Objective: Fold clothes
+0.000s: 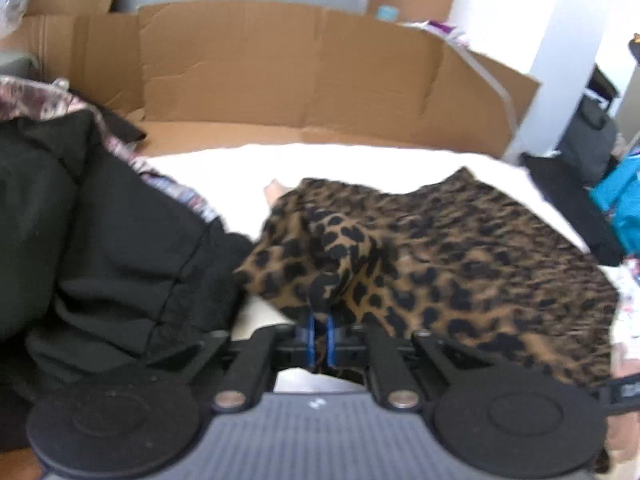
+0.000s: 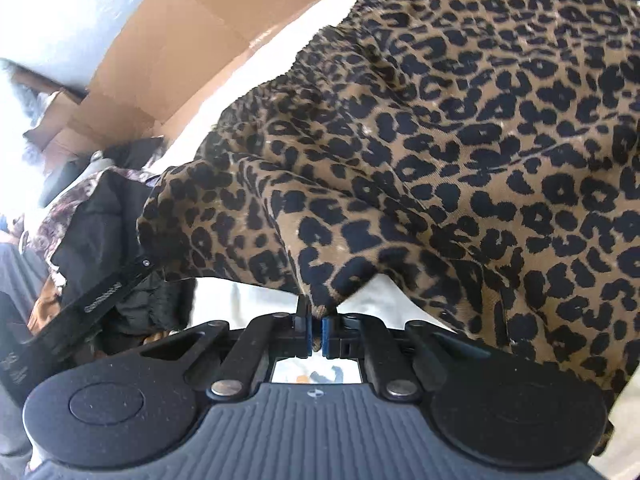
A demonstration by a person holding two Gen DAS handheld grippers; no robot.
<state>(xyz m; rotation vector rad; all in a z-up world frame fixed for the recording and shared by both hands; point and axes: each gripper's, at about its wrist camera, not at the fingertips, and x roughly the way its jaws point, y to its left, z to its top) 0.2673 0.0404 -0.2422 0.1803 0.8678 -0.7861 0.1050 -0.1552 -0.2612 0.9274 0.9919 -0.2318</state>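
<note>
Both grippers, left (image 1: 320,330) and right (image 2: 316,330), pinched on leopard-print fabric garment (image 1: 460,256); bulk spreading forward-right over white surface (image 1: 340,160).

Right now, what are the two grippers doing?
Left gripper: closed on the leopard-print garment.
Right gripper: closed on the same garment's edge.

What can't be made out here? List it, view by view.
- Left wrist: the leopard-print garment is motion-blurred, so its type and hem are unclear; bunched cloth hides the left gripper fingertips.
- Left wrist: the black clothes run off the left edge.
- Right wrist: the garment fills the view, covering most of the white surface; its far edges are cut off.
- Right wrist: the bright, overexposed left edge shows nothing.
</note>
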